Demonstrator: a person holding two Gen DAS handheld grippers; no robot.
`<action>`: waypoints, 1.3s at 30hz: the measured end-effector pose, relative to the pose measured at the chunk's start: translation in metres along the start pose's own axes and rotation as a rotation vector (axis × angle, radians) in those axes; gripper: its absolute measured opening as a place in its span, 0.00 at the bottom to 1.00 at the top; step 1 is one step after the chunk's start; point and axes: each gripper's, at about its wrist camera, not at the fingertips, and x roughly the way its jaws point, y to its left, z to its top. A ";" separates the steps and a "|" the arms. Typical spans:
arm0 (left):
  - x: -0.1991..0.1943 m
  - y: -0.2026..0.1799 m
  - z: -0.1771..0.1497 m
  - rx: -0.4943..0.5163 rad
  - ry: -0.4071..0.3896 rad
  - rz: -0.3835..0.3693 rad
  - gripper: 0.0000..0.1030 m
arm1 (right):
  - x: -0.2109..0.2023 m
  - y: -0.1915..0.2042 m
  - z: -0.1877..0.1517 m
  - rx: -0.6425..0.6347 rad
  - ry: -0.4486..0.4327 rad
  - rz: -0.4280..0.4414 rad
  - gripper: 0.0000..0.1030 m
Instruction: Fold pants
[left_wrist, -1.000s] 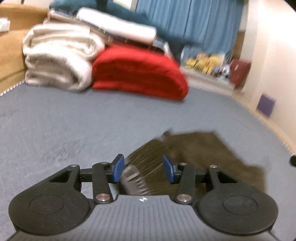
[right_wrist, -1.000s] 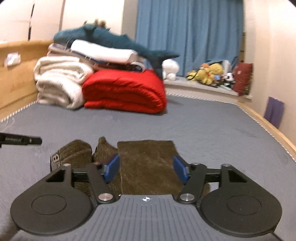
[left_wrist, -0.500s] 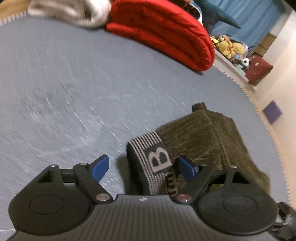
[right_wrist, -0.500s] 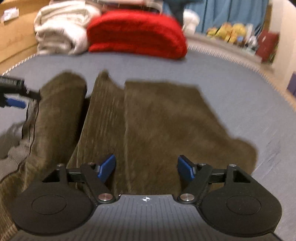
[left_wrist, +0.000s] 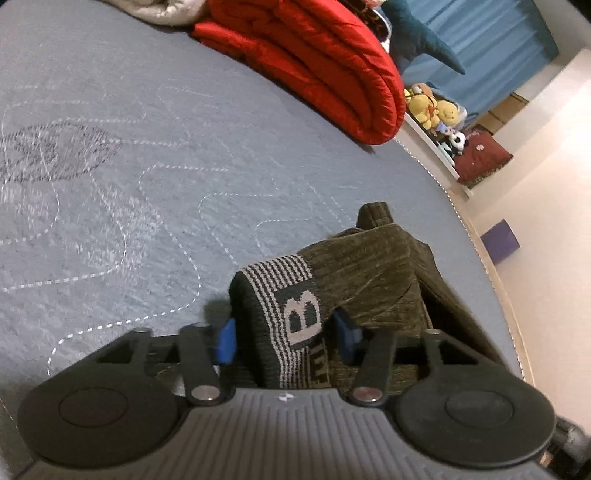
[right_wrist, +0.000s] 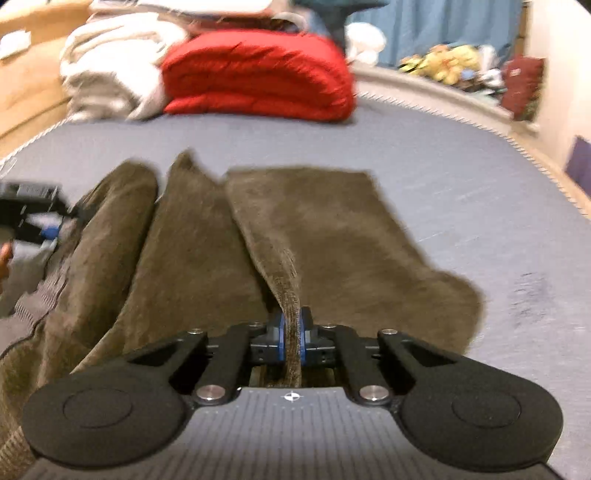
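Dark olive corduroy pants (right_wrist: 332, 229) lie spread on the grey quilted bed (right_wrist: 461, 177). My right gripper (right_wrist: 291, 332) is shut on a pinched ridge of the fabric near its front edge. In the left wrist view the striped waistband (left_wrist: 291, 295), marked with a letter B, stands bunched between the blue pads of my left gripper (left_wrist: 285, 336). Those jaws are closing, and the pads touch the band on both sides. The left gripper (right_wrist: 44, 229) also shows, blurred, at the pants' left edge in the right wrist view.
A folded red duvet (right_wrist: 258, 74) and white blankets (right_wrist: 110, 70) are stacked at the head of the bed. Stuffed toys (left_wrist: 432, 107) line a ledge beyond it. The bed's right edge (left_wrist: 491, 258) runs close to the pants, with a purple box (left_wrist: 500, 240) on the floor.
Both grippers have dropped down onto the pants. The right jaws went from wide apart to shut on a fabric ridge. The left jaws widened around the waistband, then narrowed onto it.
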 end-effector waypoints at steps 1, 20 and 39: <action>-0.003 -0.004 0.002 0.016 -0.003 -0.001 0.41 | -0.007 -0.011 0.002 0.027 -0.014 -0.014 0.06; -0.051 -0.034 0.027 0.181 -0.207 0.499 0.64 | -0.049 -0.123 -0.054 0.378 0.247 -0.201 0.10; -0.120 -0.138 -0.024 0.161 -0.257 0.344 0.70 | 0.010 -0.043 0.007 -0.230 0.002 -0.157 0.22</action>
